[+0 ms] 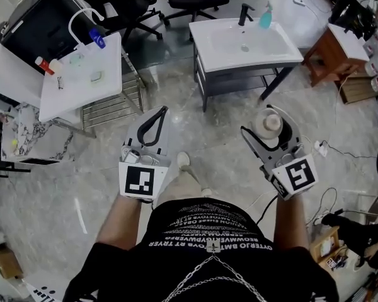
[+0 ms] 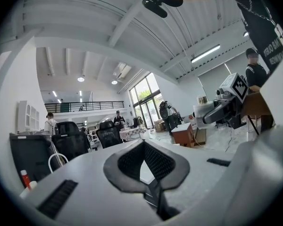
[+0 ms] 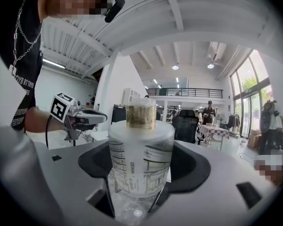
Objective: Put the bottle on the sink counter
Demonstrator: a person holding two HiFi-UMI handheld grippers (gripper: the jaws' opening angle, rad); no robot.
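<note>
Sink counter (image 1: 209,44): the goal. Its white top is mostly bare, so there is room for the bottle. Only a faucet (image 1: 244,12) and a blue dispenser (image 1: 265,19) stand at its back edge.
Right arm: reaches forward and low, in front of the counter and well short of it — I judge this is carrying, not yet placing.
Left arm: reaches forward in the same way, in front of the counter and to the left of it. I think it has no job in this step.
Right gripper (image 1: 268,121): clamped on the bottle, one jaw at each side of the body, probably so the load travels without tipping. It points toward the counter's front right part.
Left gripper (image 1: 162,112): jaws pressed together with nothing between them. It seems to be held aside so it does not disturb the carrying.
Bottle (image 1: 269,128): clear, with a printed line drawing and a golden neck under a clear cap. It is upright between the right jaws, in the air before the counter — well apart from it.
</note>
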